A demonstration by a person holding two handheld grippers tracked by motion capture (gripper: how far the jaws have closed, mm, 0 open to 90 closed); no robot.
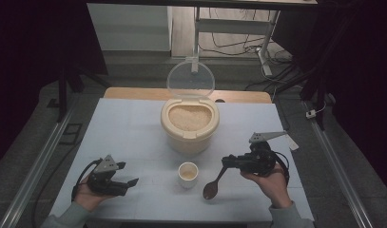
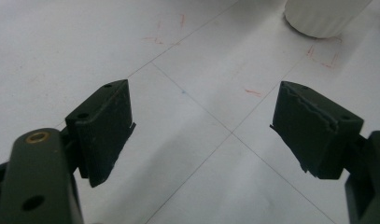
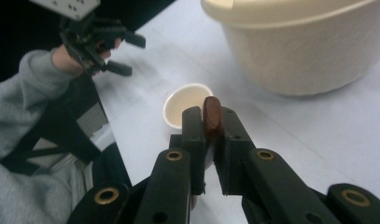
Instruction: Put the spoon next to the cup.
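Spoon (image 1: 211,186) clamped in my right gripper (image 1: 227,163), bowl hanging empty; left gripper (image 1: 130,184) released; rice (image 1: 189,117) unscooped, cup (image 1: 188,174) awaiting fill

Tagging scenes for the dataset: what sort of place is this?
Probably a lab recording station, not a kitchen: a white-covered table marked with pencil lines and red corner marks, dark curtains at the sides, loose cables on the floor behind, and a staged rice container with a cup.

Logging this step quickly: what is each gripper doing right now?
Left gripper: jaws open, holding nothing.
Right gripper: jaws shut on the brown wooden spoon.
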